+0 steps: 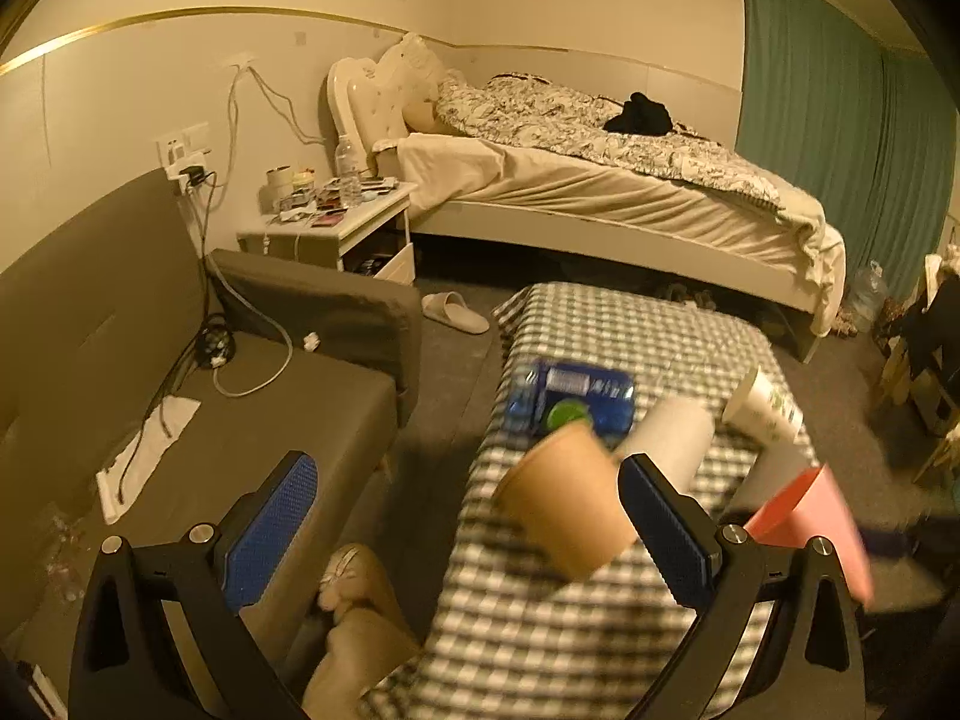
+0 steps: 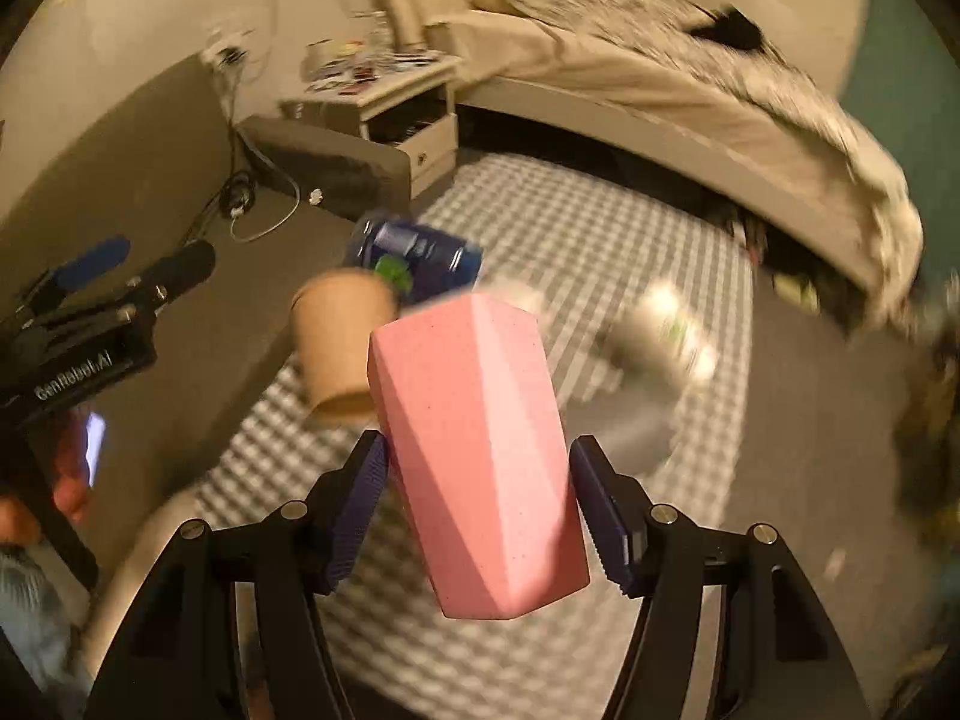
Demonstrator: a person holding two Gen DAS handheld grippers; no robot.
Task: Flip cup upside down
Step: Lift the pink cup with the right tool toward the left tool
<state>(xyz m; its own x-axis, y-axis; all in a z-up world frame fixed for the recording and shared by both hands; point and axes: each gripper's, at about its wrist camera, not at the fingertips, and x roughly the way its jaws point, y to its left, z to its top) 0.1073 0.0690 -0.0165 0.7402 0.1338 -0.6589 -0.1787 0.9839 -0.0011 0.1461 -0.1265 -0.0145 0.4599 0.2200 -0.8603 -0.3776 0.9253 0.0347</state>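
Two tongs work here: right gripper (image 2: 477, 510) clamps the tilted pink faceted cup (image 2: 480, 450), its long axis running away along the fingers, while left gripper (image 1: 468, 531) stands apart and empty.

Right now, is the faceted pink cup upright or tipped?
Tipped. The faceted pink cup leans off vertical between the right gripper fingers, above the checked tablecloth. Which end is its mouth, cannot tell.

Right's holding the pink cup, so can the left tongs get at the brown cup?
Probably yes: the left tongs are open, the brown cup sits just ahead, nothing between.

Dim yellowish light, heavy motion blur (fisheye-warped, dark corners).
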